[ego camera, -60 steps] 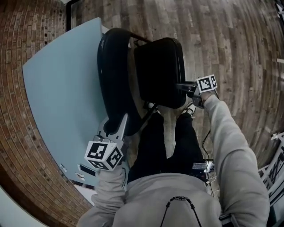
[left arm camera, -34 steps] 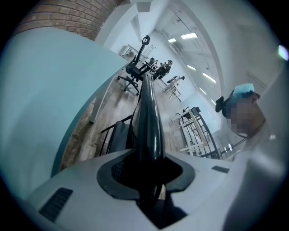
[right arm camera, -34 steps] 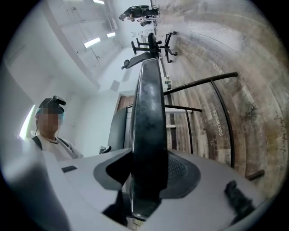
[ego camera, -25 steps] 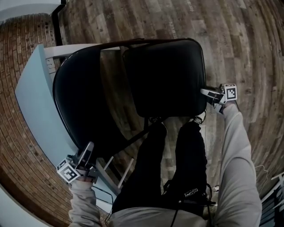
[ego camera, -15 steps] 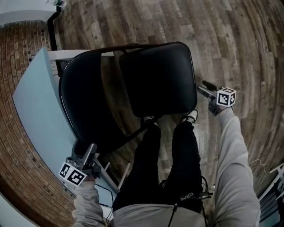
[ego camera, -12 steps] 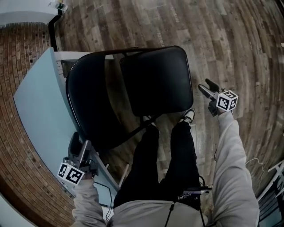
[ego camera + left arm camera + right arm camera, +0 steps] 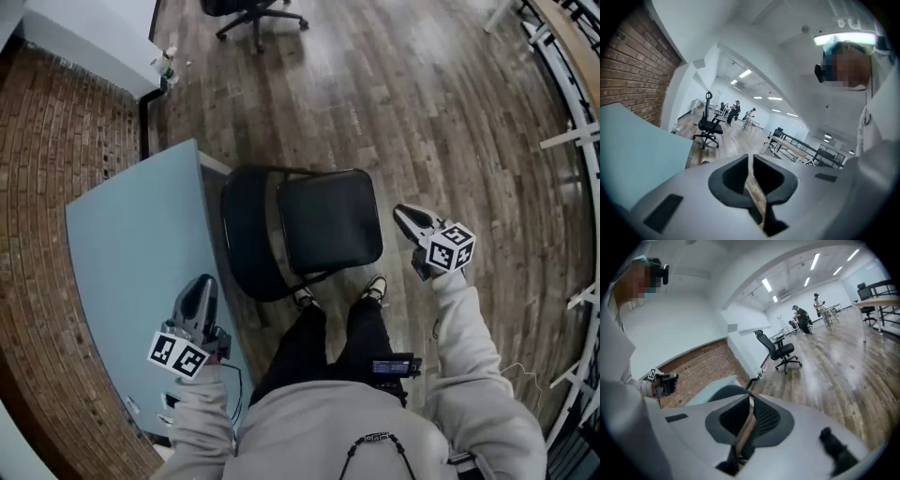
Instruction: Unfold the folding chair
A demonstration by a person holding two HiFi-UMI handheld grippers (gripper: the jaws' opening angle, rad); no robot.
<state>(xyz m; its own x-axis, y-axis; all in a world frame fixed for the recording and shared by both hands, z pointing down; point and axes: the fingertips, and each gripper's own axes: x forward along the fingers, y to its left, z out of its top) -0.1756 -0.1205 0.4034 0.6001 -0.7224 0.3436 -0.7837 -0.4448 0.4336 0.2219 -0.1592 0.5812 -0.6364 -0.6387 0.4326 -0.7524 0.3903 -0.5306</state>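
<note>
Wood-plank floor (image 7: 450,112) across most of the head view, brown and streaked with light. At the left, brick wall (image 7: 47,187), and beside it a pale blue panel (image 7: 131,253) with a straight near edge. Along the brick's upper end, a thin black post (image 7: 143,122) under a white block (image 7: 89,37). Near the top edge, a black swivel office chair (image 7: 251,11) on a star base, well apart from the panel. At the right edge, white desk frames (image 7: 562,94). Far down the room in the right gripper view, standing people (image 7: 802,317), small and blurred, under long ceiling light strips (image 7: 766,285)
</note>
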